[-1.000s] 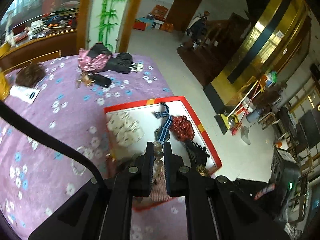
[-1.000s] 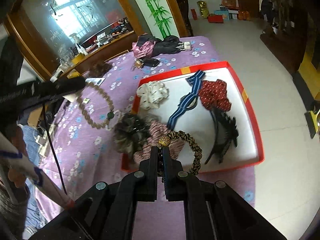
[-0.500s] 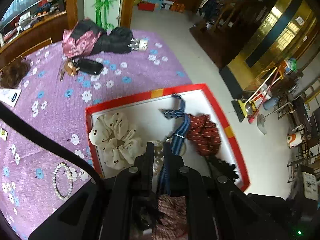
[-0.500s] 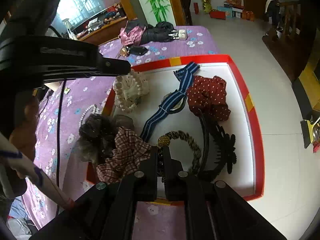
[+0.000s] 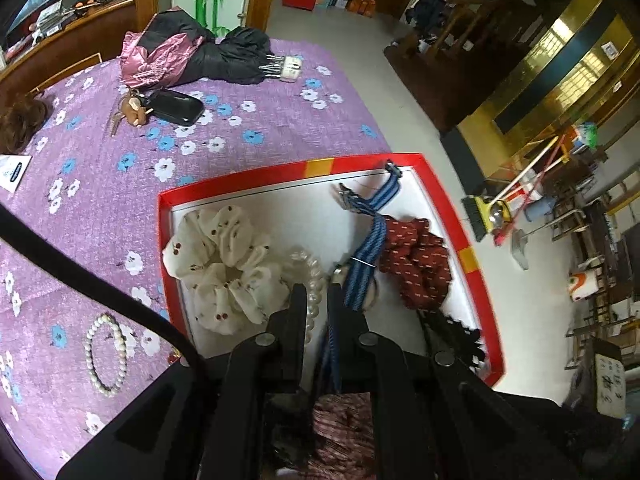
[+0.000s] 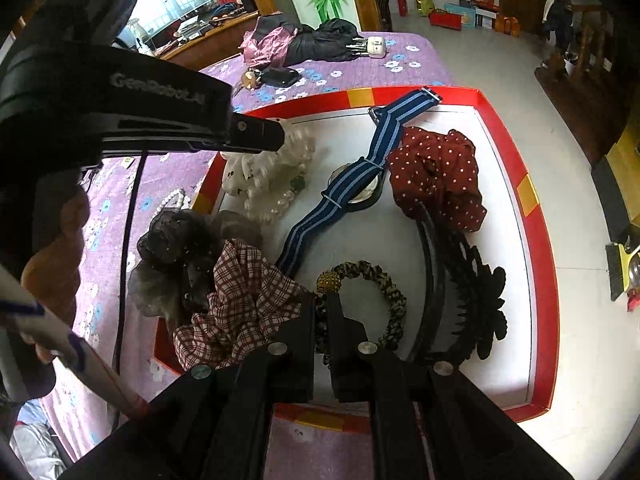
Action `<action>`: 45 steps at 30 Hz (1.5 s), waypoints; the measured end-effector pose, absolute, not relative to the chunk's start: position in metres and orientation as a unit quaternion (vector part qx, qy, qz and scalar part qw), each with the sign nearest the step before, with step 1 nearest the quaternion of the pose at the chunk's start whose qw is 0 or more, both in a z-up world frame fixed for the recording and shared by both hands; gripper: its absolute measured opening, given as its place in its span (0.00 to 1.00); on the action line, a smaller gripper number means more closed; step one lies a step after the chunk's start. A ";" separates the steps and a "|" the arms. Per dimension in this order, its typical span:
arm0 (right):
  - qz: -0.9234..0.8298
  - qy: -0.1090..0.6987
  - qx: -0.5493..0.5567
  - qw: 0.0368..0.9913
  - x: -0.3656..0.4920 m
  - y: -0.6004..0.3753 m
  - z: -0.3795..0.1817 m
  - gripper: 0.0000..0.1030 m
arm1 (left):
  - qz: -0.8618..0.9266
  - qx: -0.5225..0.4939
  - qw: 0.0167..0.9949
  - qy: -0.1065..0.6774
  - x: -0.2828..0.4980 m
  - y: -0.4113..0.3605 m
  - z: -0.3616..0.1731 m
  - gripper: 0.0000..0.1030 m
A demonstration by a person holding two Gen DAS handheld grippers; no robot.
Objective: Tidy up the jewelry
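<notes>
We had both pieces down in the red tray [image 5: 440,192]: left tongs [image 5: 317,308] pinching the pearl bracelet [image 5: 312,276], right tongs [image 6: 321,316] pinching the leopard hair tie [image 6: 384,280]; next, we reckoned, spread both and lift clear

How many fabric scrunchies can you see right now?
4: cream scrunchie and red dotted scrunchie inside the red-rimmed tray; dark sheer scrunchie and plaid scrunchie over its rim.

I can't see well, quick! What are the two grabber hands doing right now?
Left gripper: shut on the pearl bracelet, down in the red tray.
Right gripper: shut on the leopard hair tie, also in the tray.
</notes>
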State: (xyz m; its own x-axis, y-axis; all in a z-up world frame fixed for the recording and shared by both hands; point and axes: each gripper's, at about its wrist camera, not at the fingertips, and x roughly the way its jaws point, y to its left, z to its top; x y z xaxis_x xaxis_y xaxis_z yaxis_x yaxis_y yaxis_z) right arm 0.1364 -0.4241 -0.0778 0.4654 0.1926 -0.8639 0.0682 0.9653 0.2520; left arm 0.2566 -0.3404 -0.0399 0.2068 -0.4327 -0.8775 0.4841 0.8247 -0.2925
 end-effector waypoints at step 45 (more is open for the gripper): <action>0.085 0.519 0.097 0.845 0.092 -0.283 -0.054 0.31 | -0.090 -0.100 0.817 0.561 0.154 -0.036 -0.068 0.45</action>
